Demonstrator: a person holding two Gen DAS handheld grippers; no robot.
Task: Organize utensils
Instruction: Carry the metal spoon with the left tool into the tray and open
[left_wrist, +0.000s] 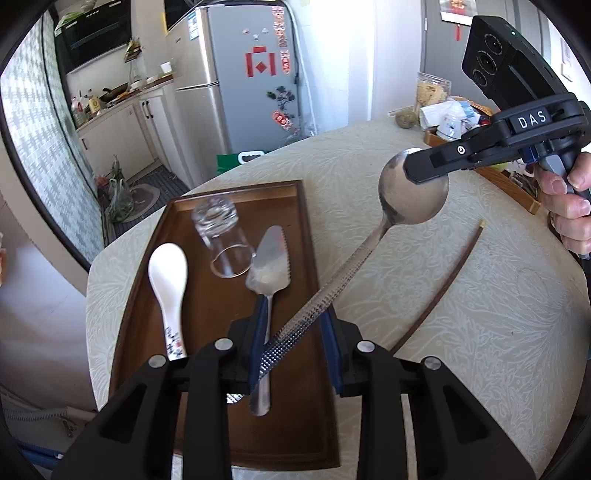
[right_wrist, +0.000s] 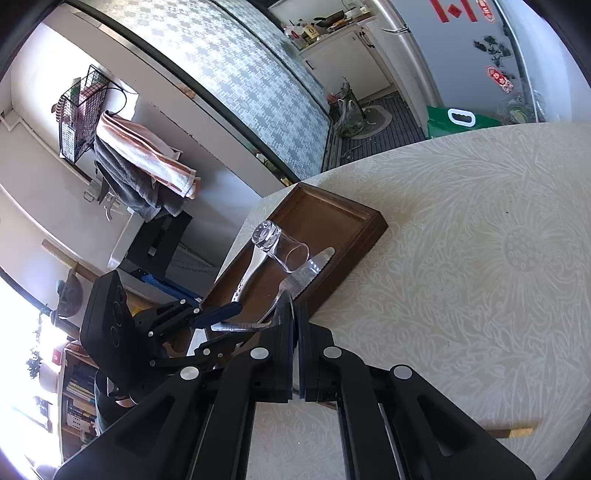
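Note:
A metal spoon (left_wrist: 343, 277) with a textured handle hangs in the air over the table. My right gripper (left_wrist: 417, 173) is shut on its bowl, and a hand holds that gripper. The handle's end lies between the jaws of my left gripper (left_wrist: 293, 325), resting against the left blue pad only; the jaws stand apart. Below is a brown wooden tray (left_wrist: 207, 314) holding a white ceramic spoon (left_wrist: 168, 280), a clear glass (left_wrist: 221, 236) on its side and a cake server (left_wrist: 271, 262). From the right wrist view, my right gripper (right_wrist: 295, 314) clamps the spoon beside the tray (right_wrist: 332, 218).
A dark chopstick (left_wrist: 443, 284) lies on the patterned tablecloth right of the tray. A second wooden tray with packets (left_wrist: 454, 118) and a jar (left_wrist: 432, 90) stands at the table's back right. The table's rounded edge runs just left of the tray, with the kitchen floor beyond.

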